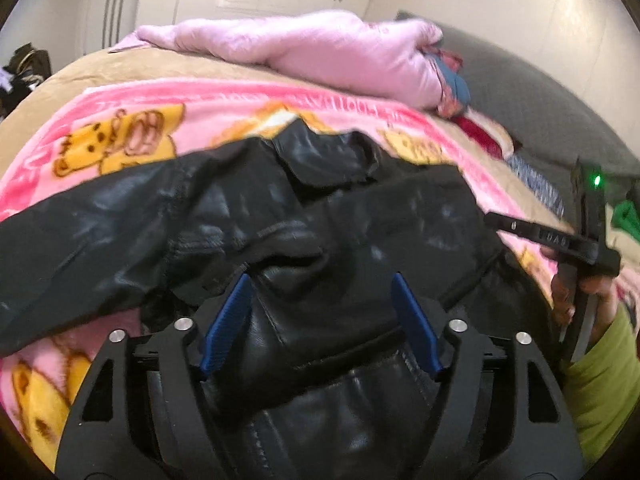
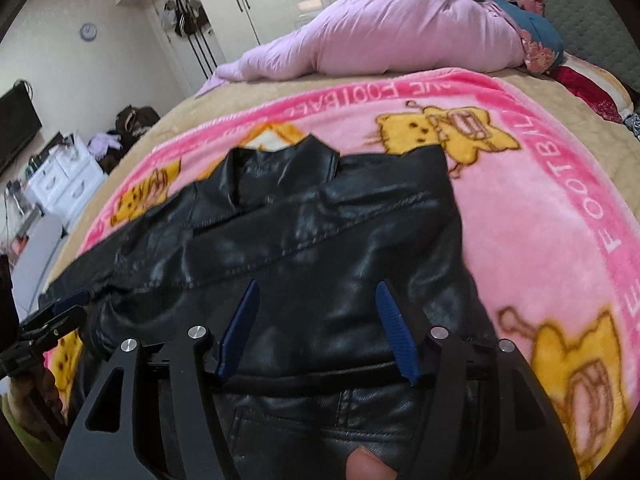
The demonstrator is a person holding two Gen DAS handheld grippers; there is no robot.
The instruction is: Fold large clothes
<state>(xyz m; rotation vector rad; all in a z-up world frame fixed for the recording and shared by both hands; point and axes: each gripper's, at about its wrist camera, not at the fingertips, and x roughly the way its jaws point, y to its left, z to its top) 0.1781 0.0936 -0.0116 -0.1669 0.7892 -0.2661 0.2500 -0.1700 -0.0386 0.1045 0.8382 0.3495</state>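
Black leather jacket (image 2: 304,240) on pink blanket (image 2: 540,208), beneath both open tongs (image 1: 320,320) (image 2: 316,328)

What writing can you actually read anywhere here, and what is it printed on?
"FOOTBALL": white letters in the border of the pink blanket, partly stretched by the lens.
"VE FOOTBA": the same border along the far edge; the rest is blurred.
Small marks on the right gripper: too blurred to read.
Black leather jacket: no text visible.

One black leather jacket (image 2: 304,240), one pink cartoon blanket (image 2: 540,208), one lilac duvet (image 2: 400,36), two grippers (image 1: 320,300) (image 2: 318,320)
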